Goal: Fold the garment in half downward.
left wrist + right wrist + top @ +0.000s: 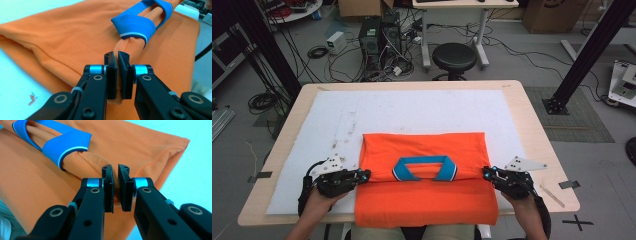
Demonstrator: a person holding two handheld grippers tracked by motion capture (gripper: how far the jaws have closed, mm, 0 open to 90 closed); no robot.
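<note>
Orange polo shirt lies lower centre of frame on white mat, blue collar atop. Your left gripper and right gripper each pinch shoulder fold. Likely mid-fold; next: lift both evenly.

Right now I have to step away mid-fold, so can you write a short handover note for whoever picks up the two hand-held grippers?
Left hand-held gripper: shut on the orange polo shirt, pinching its left edge level with the collar.
Right hand-held gripper: shut on the shirt's right edge at the same height.
Shirt: lies on the white mat, blue collar facing the person; the near part hangs over the table's front edge.
Done: the far part appears already folded, and both sides are gripped.
Left: probably lift both edges together and carry the fold through, then release and smooth.
</note>
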